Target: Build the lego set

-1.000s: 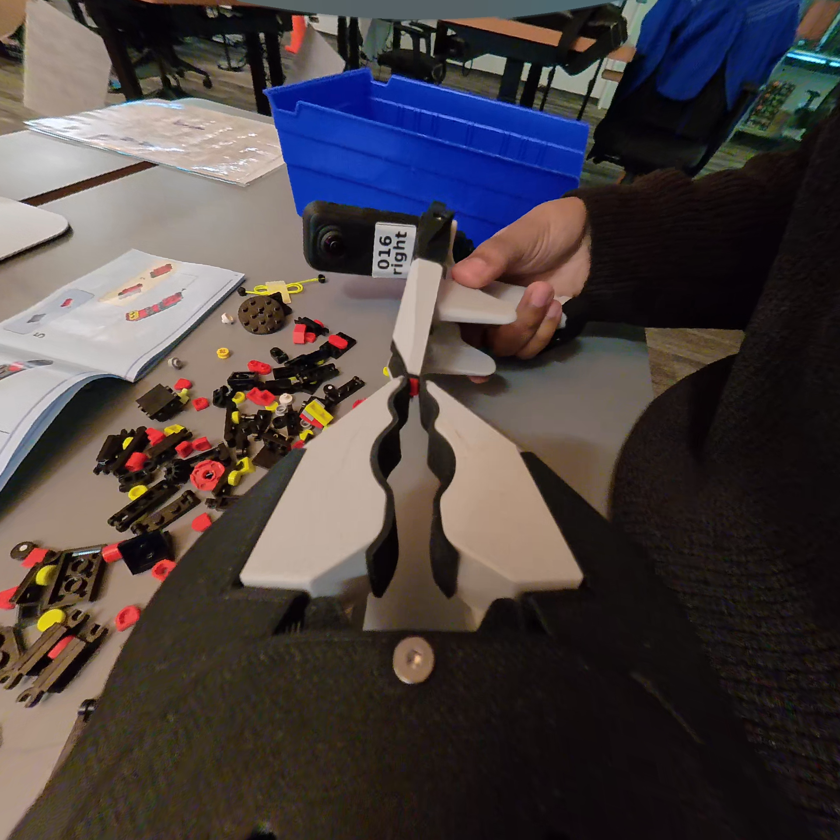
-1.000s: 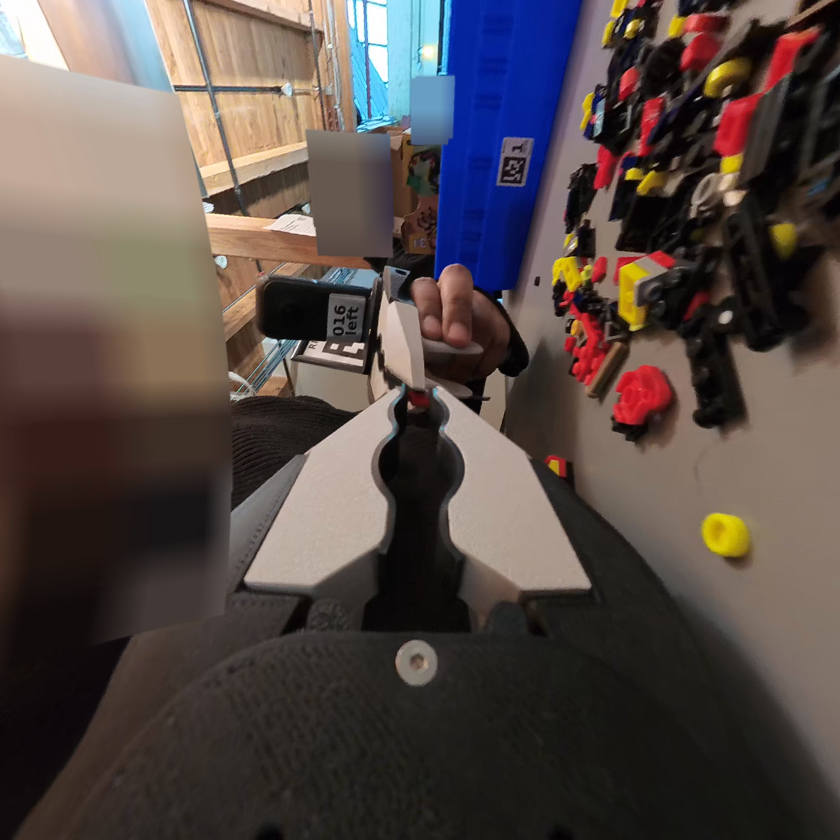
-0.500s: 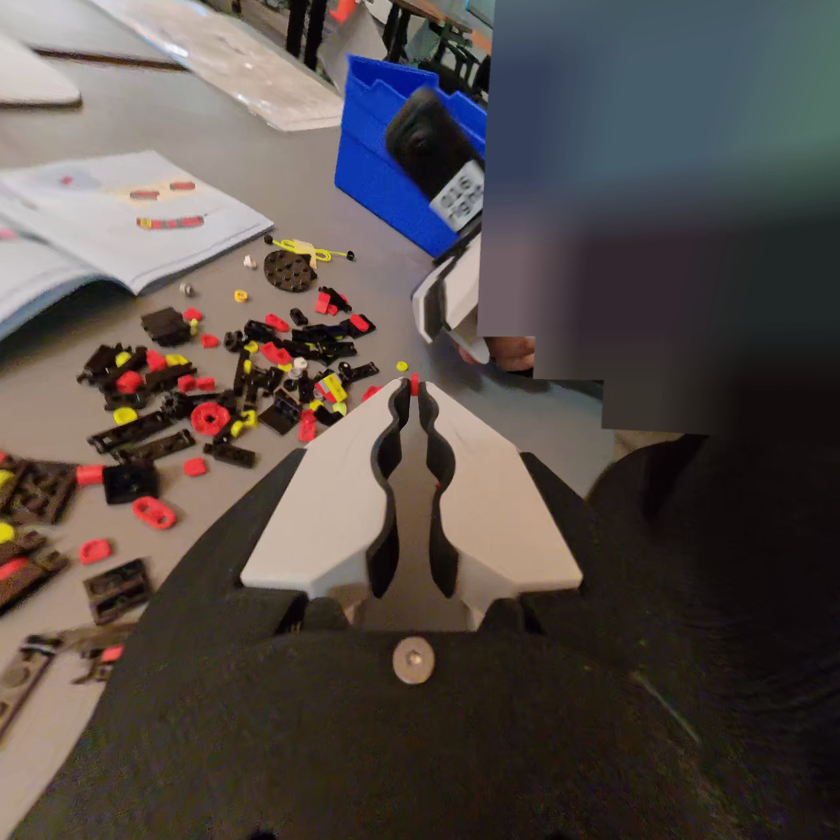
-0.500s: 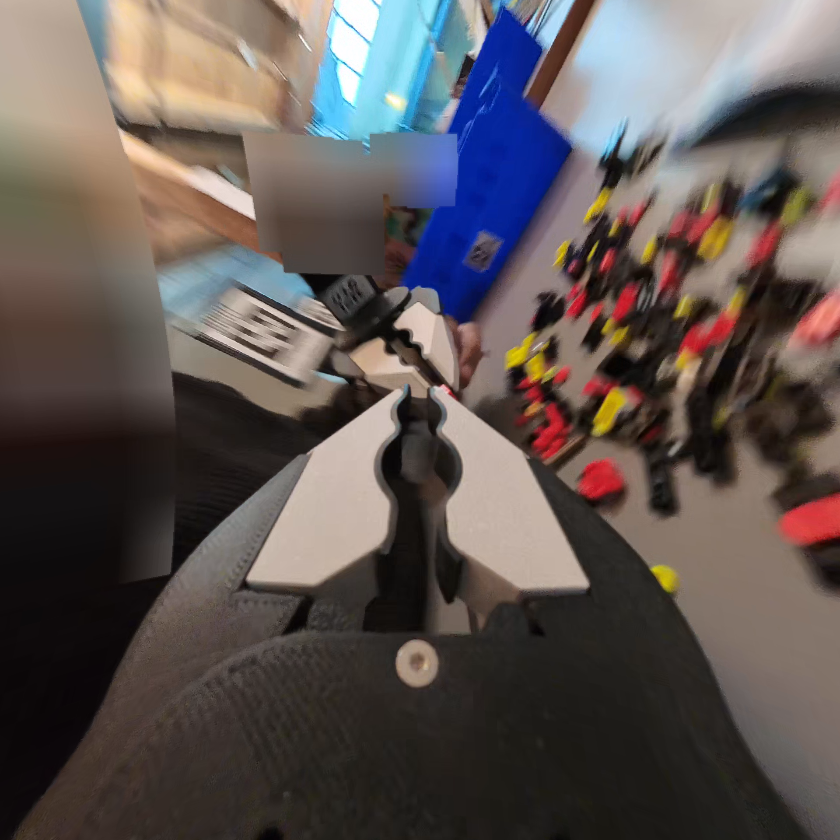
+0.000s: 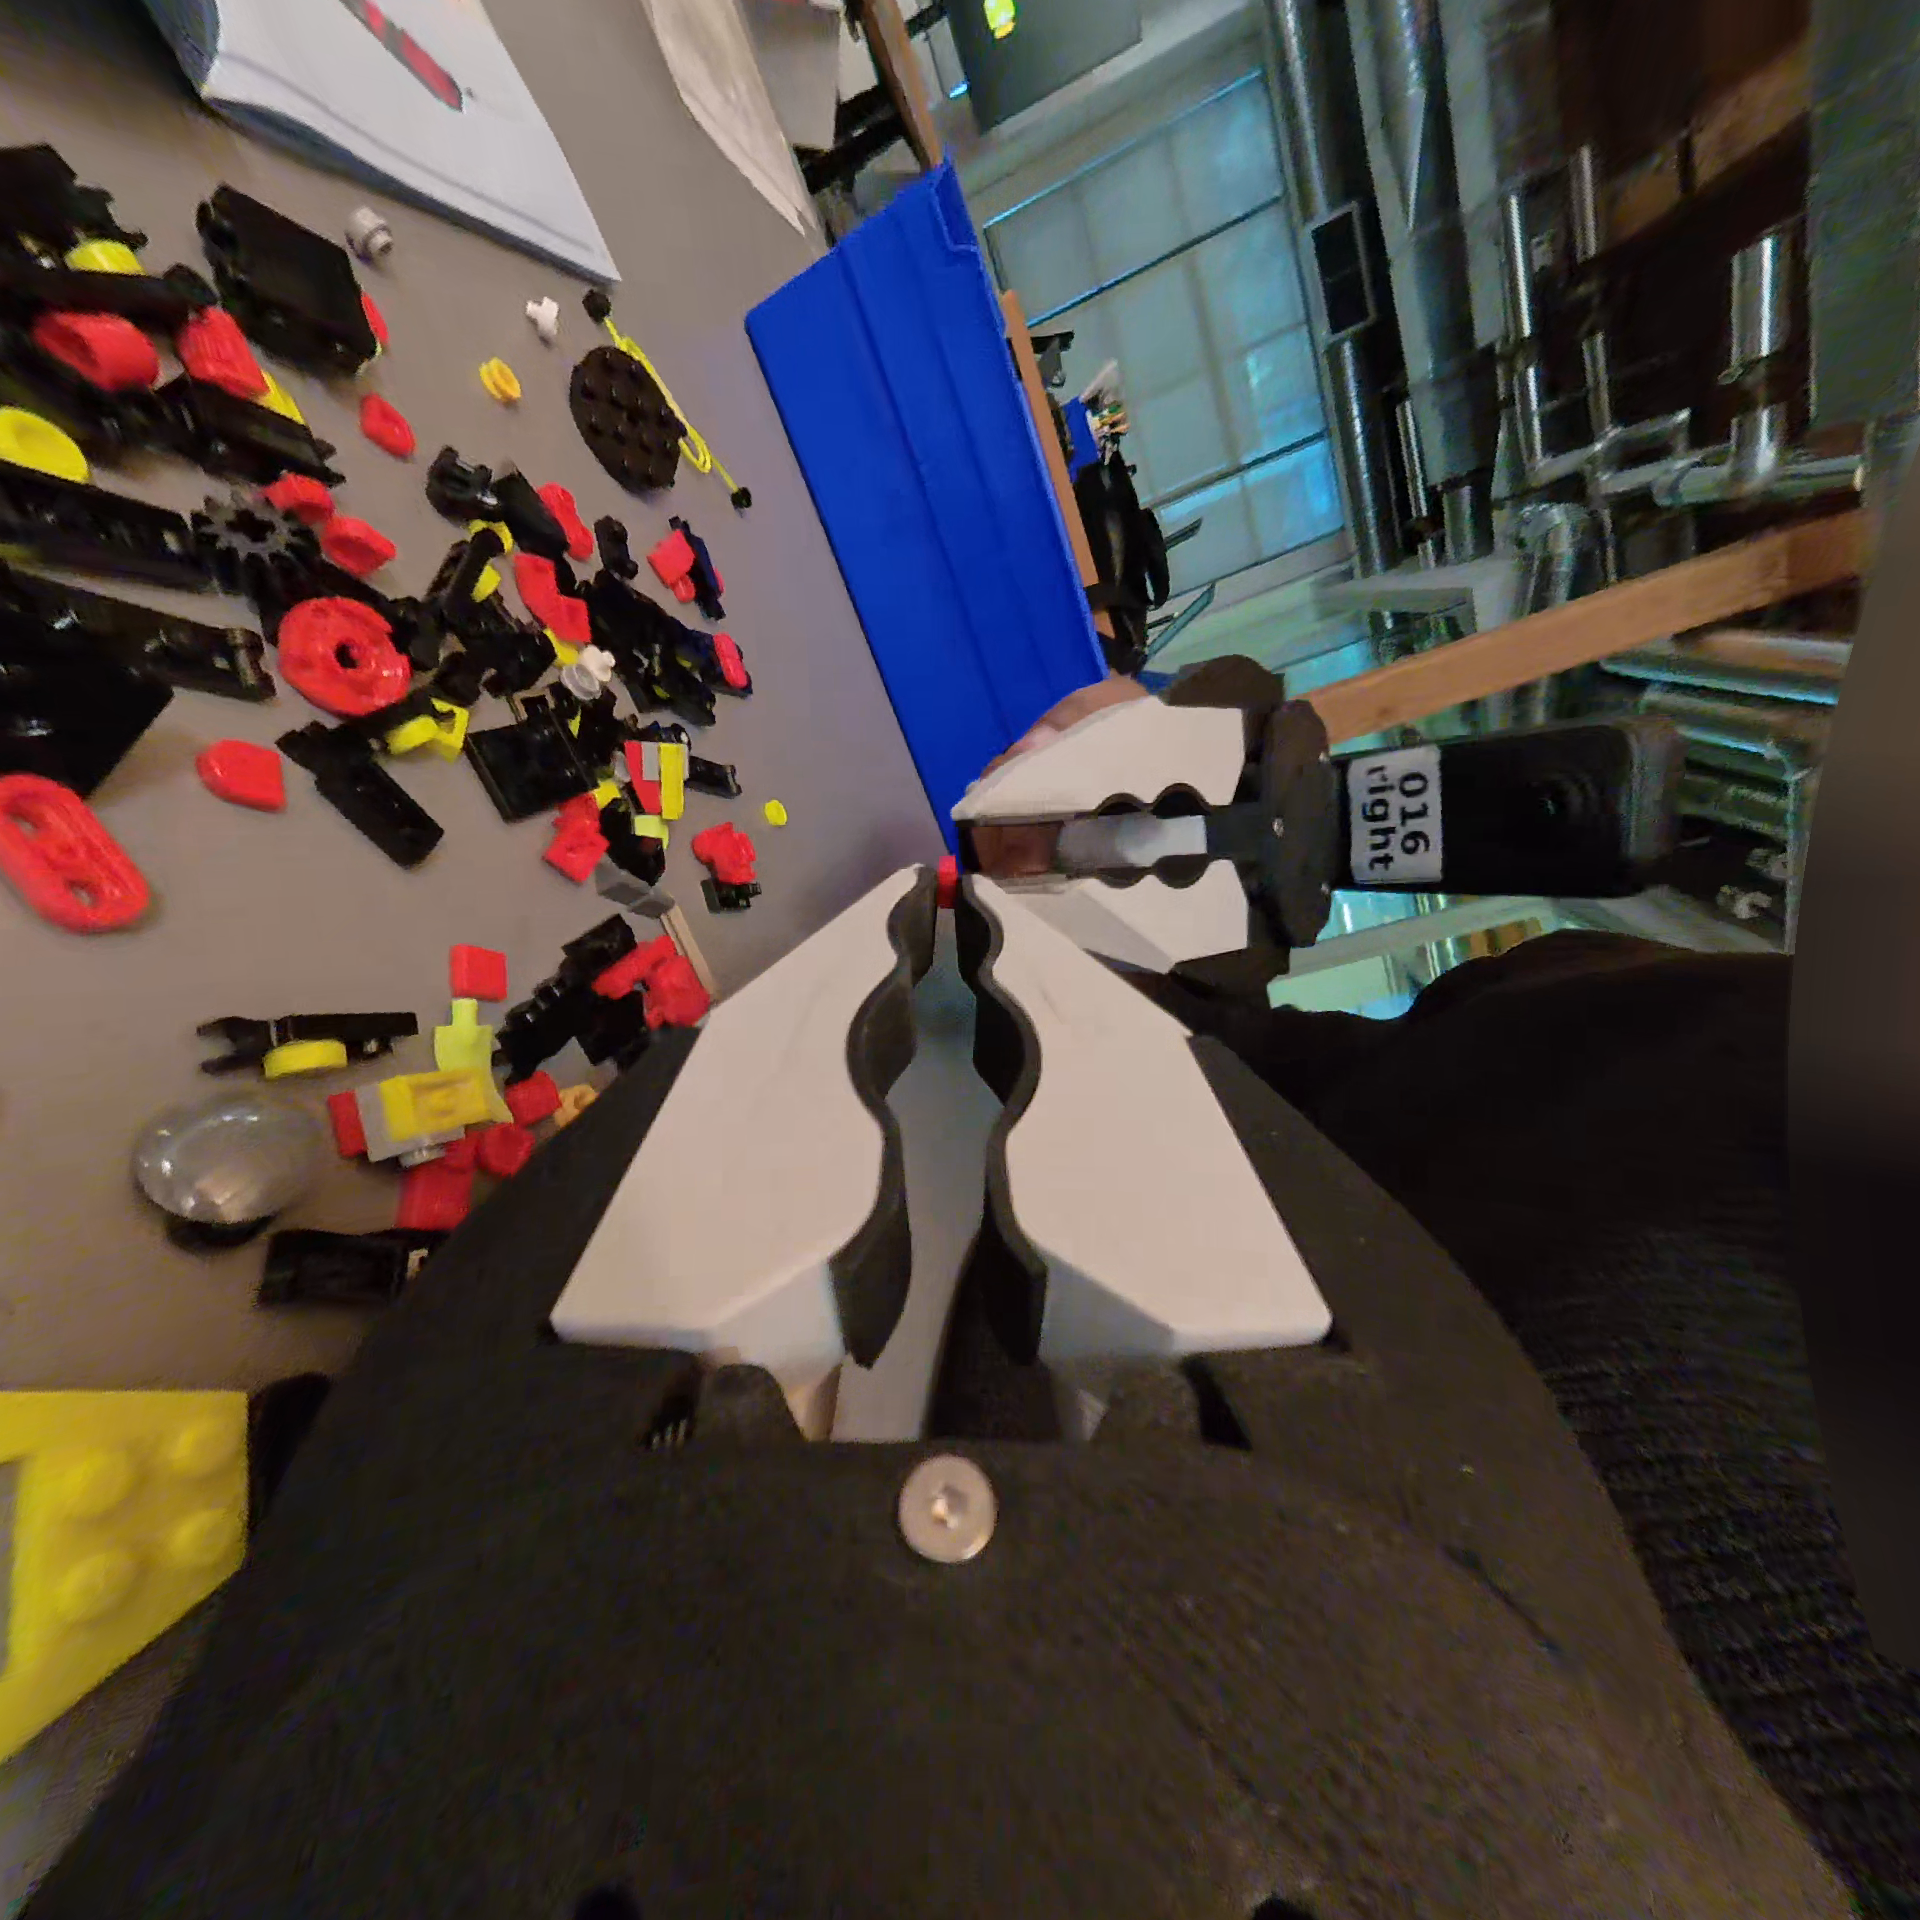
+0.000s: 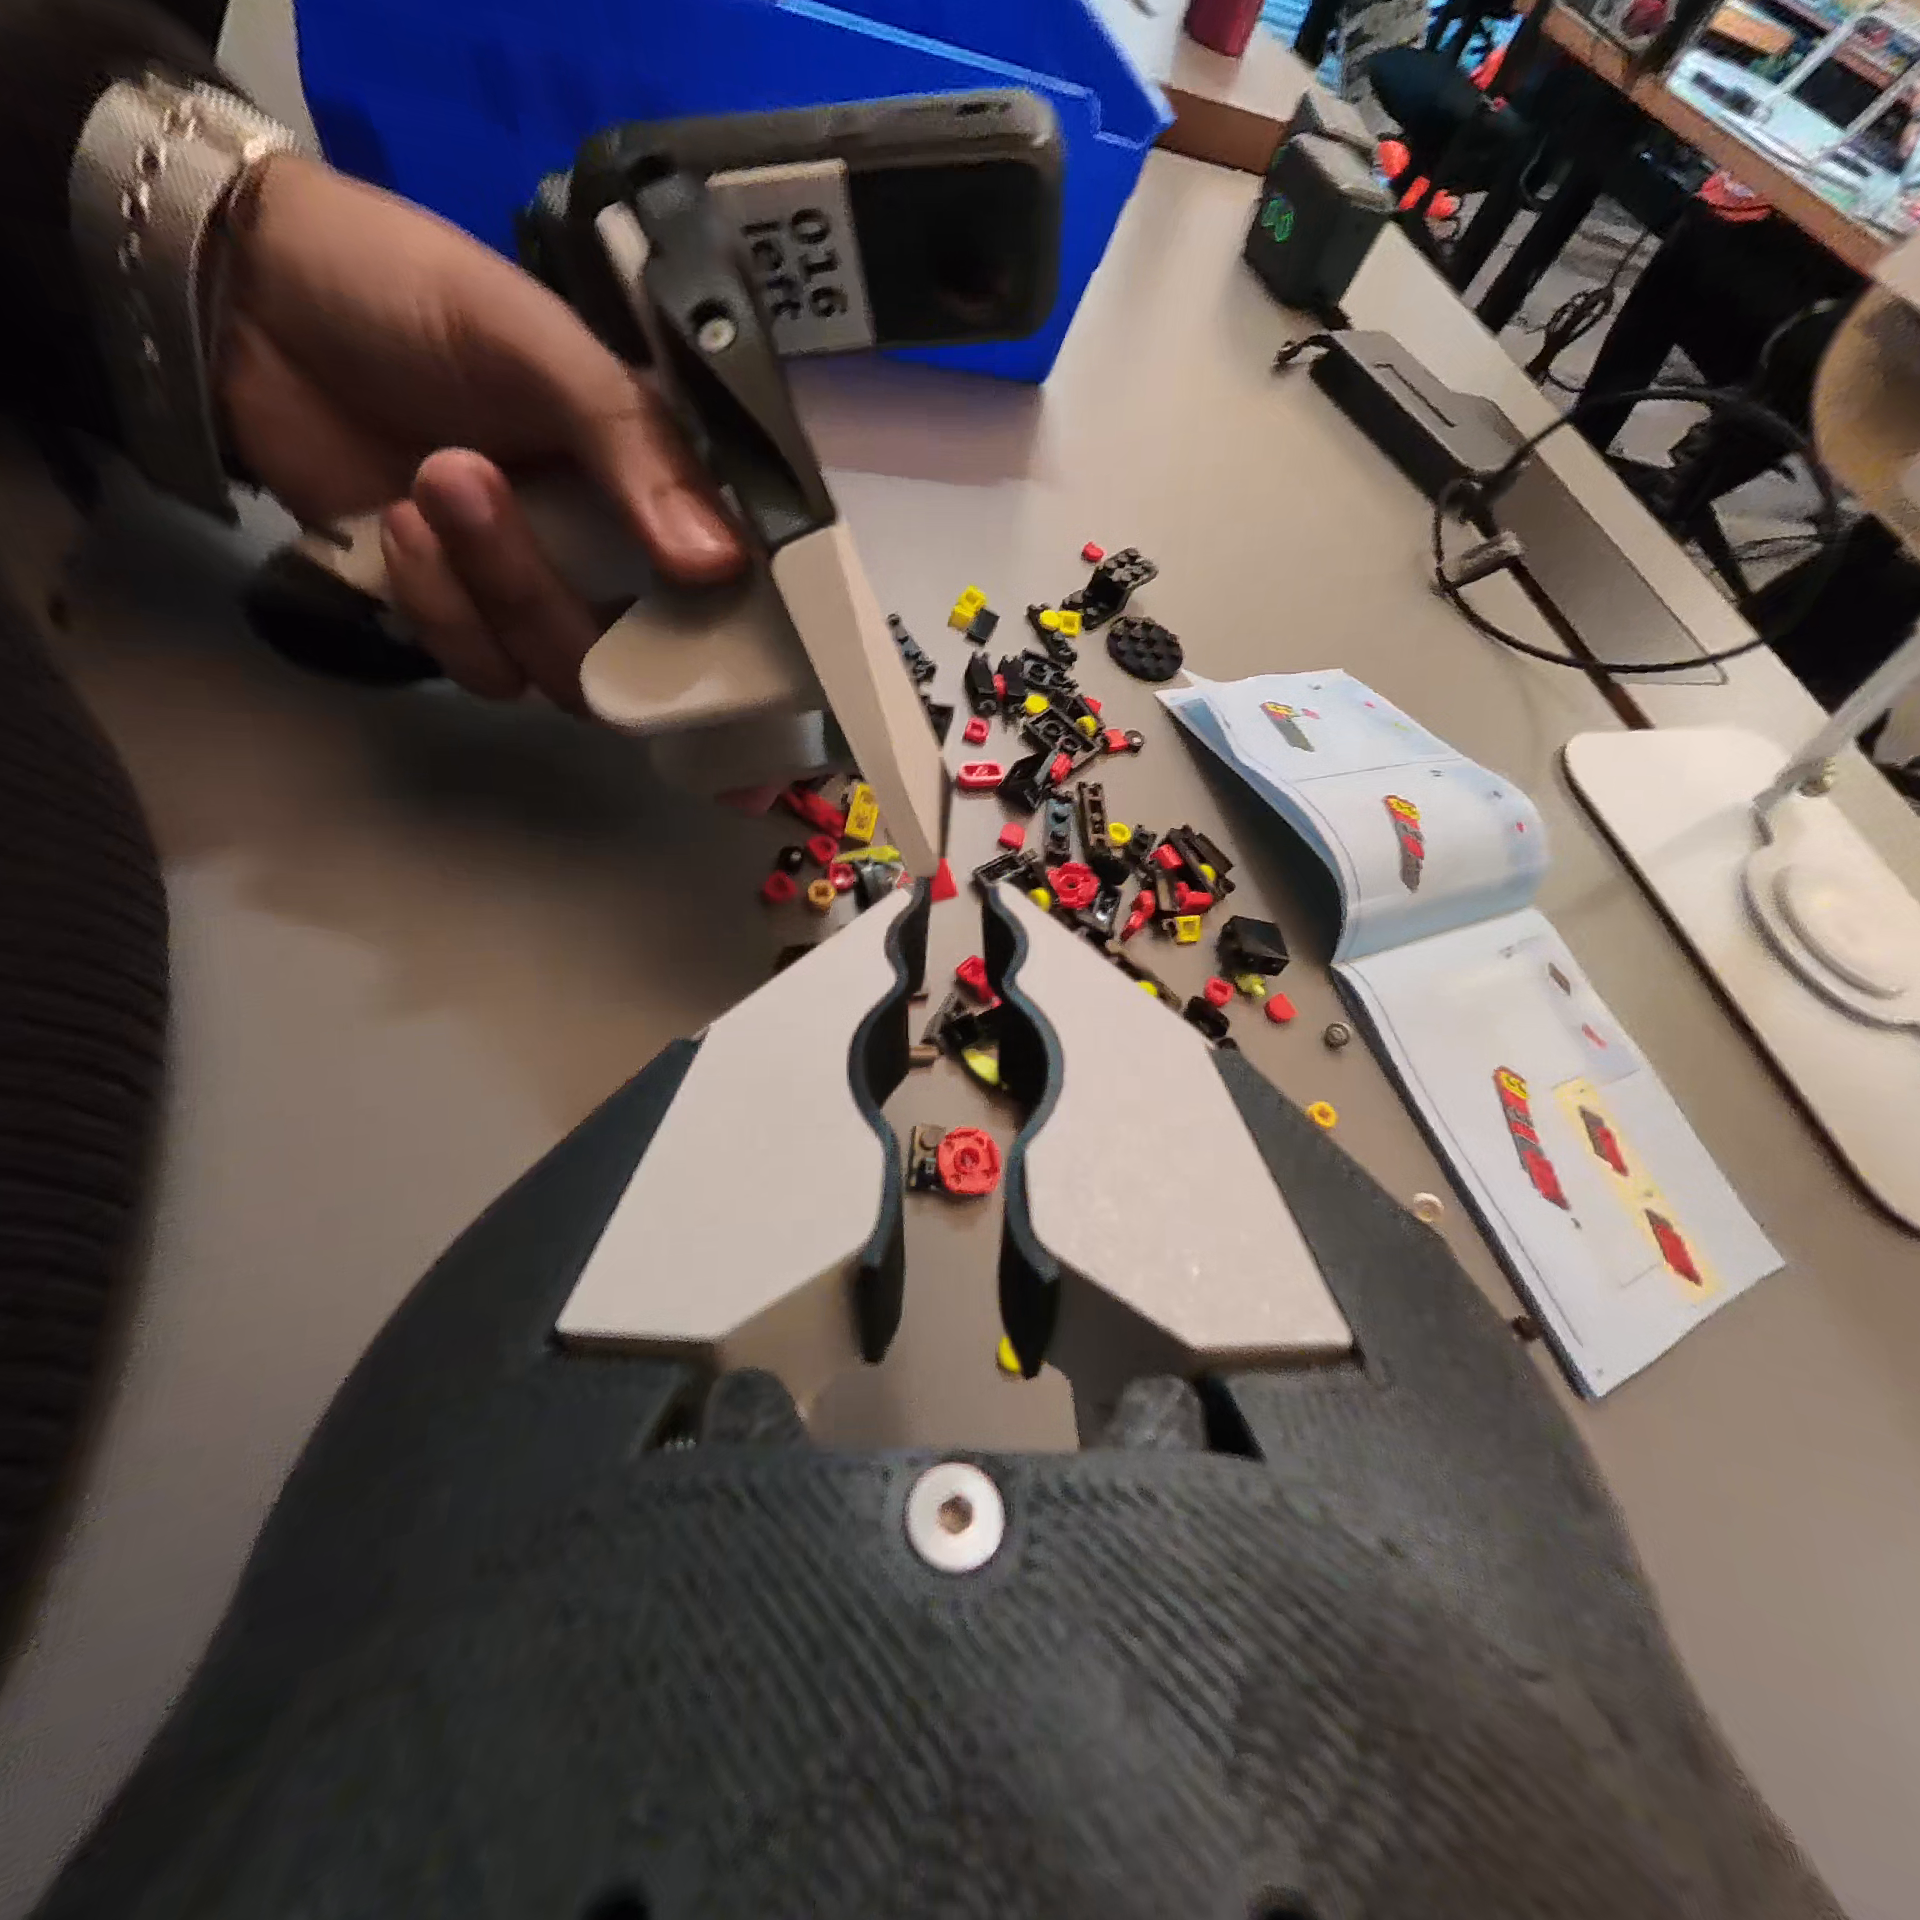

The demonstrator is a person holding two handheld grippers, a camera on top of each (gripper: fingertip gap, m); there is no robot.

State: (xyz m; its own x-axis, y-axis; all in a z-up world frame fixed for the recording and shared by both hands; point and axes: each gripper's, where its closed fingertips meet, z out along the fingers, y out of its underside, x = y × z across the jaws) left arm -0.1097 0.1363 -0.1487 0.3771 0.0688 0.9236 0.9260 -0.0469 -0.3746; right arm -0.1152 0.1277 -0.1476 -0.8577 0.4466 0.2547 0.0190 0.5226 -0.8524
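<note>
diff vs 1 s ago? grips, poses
Both grippers rolled and swung round; the two tips are still together. The left gripper stays shut on the small red piece. The right gripper, pinching that piece before, now stands open beside it. The loose pile and booklet are unmoved.

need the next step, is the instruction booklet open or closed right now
Open. The instruction booklet lies on the grey table with two printed pages spread, right of the loose lego pieces.

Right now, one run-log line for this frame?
left tool: shut on small red piece | right tool: open, empty, facing it | loose pieces: on table
</note>
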